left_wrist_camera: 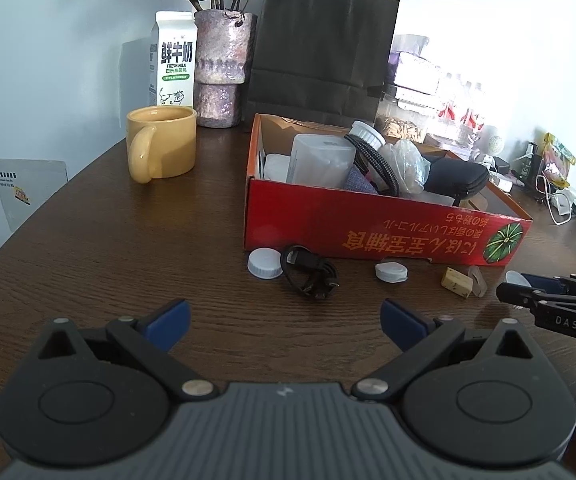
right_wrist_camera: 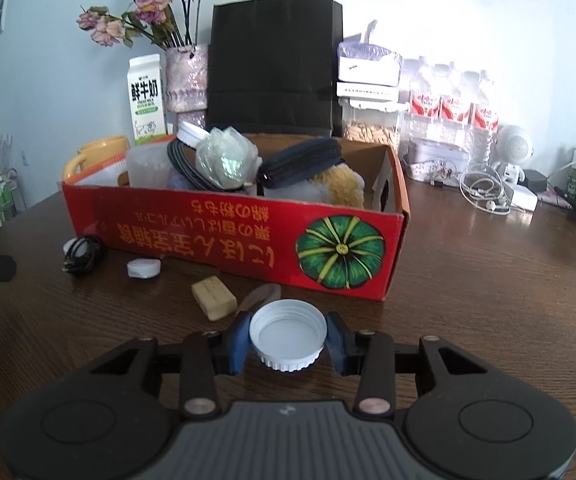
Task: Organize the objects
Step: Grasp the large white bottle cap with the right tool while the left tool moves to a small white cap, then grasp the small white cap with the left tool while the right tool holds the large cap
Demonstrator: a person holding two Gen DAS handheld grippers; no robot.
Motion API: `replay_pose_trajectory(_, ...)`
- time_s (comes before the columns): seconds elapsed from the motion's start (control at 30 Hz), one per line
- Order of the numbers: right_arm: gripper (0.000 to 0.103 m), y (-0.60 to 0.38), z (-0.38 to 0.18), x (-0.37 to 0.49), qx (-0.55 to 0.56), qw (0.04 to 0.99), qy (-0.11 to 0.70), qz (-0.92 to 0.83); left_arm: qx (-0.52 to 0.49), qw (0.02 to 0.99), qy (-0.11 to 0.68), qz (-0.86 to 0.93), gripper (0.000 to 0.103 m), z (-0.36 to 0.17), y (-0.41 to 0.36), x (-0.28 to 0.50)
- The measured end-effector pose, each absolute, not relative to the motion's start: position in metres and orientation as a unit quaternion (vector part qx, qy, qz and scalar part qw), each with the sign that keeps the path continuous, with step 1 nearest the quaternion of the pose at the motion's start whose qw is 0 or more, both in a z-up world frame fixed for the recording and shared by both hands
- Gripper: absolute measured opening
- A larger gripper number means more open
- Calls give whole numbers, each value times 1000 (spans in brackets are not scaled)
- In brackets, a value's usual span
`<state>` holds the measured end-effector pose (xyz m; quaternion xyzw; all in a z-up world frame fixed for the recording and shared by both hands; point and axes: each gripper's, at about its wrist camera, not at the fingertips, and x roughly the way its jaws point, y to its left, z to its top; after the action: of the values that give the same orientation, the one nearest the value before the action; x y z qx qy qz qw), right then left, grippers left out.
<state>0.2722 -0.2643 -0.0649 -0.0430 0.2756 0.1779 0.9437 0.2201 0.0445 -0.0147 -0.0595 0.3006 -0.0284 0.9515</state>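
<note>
A red cardboard box (left_wrist_camera: 367,224) (right_wrist_camera: 216,236) with a pumpkin picture holds a dark pouch, clear bags, a plastic container and other items. In front of it on the wood table lie a white cap (left_wrist_camera: 264,263), a coiled black cable (left_wrist_camera: 307,272) (right_wrist_camera: 84,256), a small white case (left_wrist_camera: 391,271) (right_wrist_camera: 143,268) and a yellow block (left_wrist_camera: 456,282) (right_wrist_camera: 214,297). My right gripper (right_wrist_camera: 288,338) is shut on a white jar lid (right_wrist_camera: 288,332), open side up, near the box's front. It shows at the right edge of the left wrist view (left_wrist_camera: 527,294). My left gripper (left_wrist_camera: 286,320) is open and empty, short of the cable.
A yellow mug (left_wrist_camera: 162,142), milk carton (left_wrist_camera: 174,58), flower vase (left_wrist_camera: 224,68) and black paper bag (left_wrist_camera: 319,52) stand behind the box. Water bottles (right_wrist_camera: 453,100), a tin (right_wrist_camera: 435,162), a white speaker (right_wrist_camera: 513,148) and earphone cables (right_wrist_camera: 483,194) sit at the right.
</note>
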Motion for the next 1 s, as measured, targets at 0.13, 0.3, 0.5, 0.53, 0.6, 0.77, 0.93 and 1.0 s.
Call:
replay_pose_trajectory(0.13, 39, -258, -60, 270, -34, 946, 261, 187, -58, 952, 299, -24, 103, -16, 43, 226)
replay_pose_trajectory(0.3, 39, -251, -57, 266, -29, 948, 250, 195, -47, 955, 294, -6, 102, -18, 44, 235)
replay_pose_trajectory(0.5, 39, -248, -56, 264, -27, 950, 242, 197, -17, 952, 304, 26, 77, -26, 49, 254)
replay_pose_trajectory(0.53, 39, -248, -56, 264, -26, 950, 242, 196, -12, 951, 307, 29, 73, -28, 51, 258)
replay_pose_trajectory(0.6, 39, -248, -57, 265, -25, 950, 244, 195, -4, 950, 310, 34, 66, -32, 53, 265)
replay_pose_trajectory(0.77, 39, -247, -59, 266, -27, 949, 247, 194, 16, 945, 326, 20, 63, -39, 52, 283)
replay_pose_trajectory(0.93, 39, -245, -62, 266, -32, 947, 251, 196, 16, 947, 322, -1, 55, -43, 48, 291)
replay_pose_trajectory(1.0, 39, -245, -61, 266, -31, 948, 251, 196, 13, 949, 315, -15, 28, -43, 47, 290)
